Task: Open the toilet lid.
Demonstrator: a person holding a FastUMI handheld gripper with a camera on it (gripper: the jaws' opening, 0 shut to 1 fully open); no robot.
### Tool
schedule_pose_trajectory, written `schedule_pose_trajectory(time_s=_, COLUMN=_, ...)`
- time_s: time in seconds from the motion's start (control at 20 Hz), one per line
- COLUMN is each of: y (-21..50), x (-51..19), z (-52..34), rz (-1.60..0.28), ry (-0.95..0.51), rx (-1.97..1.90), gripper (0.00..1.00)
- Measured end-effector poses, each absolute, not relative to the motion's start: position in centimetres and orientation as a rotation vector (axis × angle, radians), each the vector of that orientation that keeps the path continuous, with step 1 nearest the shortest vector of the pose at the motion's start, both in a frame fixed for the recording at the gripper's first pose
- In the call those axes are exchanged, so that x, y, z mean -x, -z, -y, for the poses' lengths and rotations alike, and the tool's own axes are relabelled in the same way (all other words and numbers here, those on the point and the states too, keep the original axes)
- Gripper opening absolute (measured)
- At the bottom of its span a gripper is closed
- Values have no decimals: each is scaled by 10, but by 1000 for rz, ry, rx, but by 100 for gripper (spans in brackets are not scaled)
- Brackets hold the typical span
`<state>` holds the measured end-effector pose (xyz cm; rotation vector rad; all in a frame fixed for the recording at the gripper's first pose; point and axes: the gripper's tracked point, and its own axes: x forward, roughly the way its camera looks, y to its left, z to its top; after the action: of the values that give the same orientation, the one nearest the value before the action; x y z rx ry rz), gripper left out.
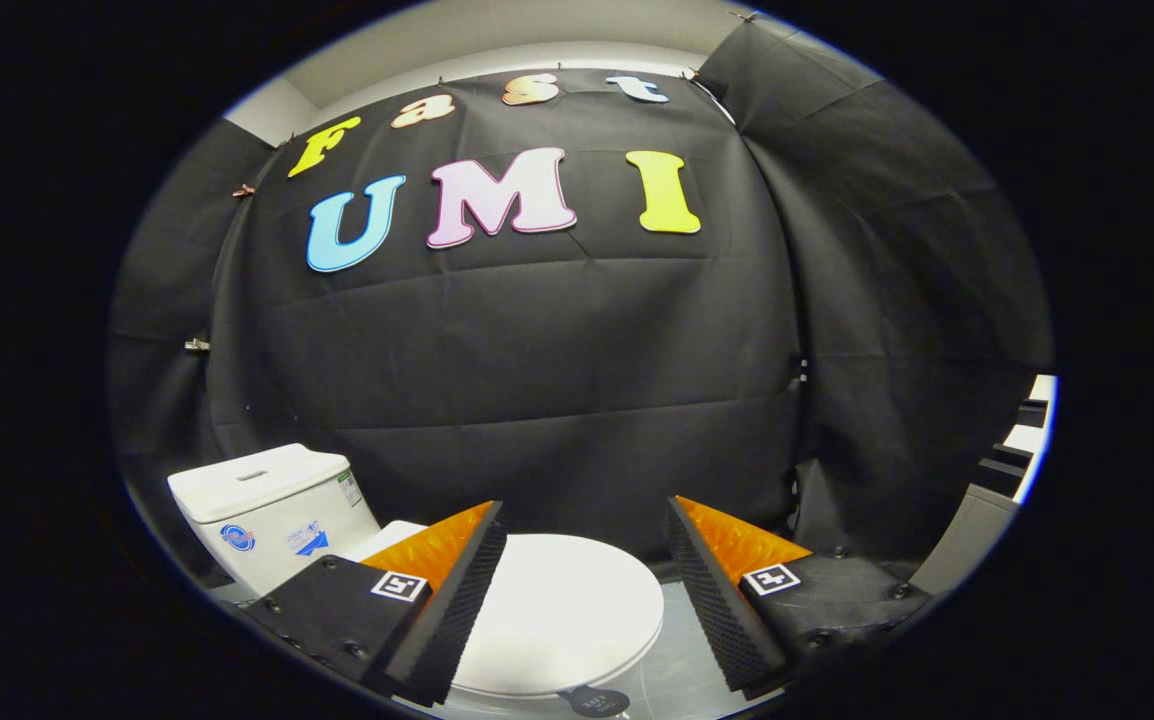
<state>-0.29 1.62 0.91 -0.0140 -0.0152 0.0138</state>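
A white toilet stands low ahead of me, its lid (562,610) lying flat and closed over the bowl. The white tank (272,505) rises behind it, to the left of the lid, with stickers on its side. My gripper (585,520) hovers above the lid, open wide, with nothing between the fingers. The left finger (457,590) overlaps the lid's tank-side edge, and the right finger (722,590) sits past the lid's front rim. I cannot tell how far above the lid the fingertips are.
Black cloth walls close in behind and to the right of the toilet. A pale floor (682,660) shows beside the bowl. A grey and white stepped structure (997,480) stands at the far right.
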Motion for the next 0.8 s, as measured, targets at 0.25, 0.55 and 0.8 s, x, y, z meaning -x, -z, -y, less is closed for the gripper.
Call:
schedule_pose_trajectory(time_s=0.25, y=-27, x=0, z=-23, rz=30, ry=-25, rx=-23, gripper=99)
schedule_pose_trajectory(time_s=0.55, y=-27, x=0, z=-8, rz=-8, ry=-43, rx=-65, gripper=99)
schedule_pose_trajectory(time_s=0.8, y=16, x=10, z=13, rz=-105, ry=-20, rx=-129, gripper=99)
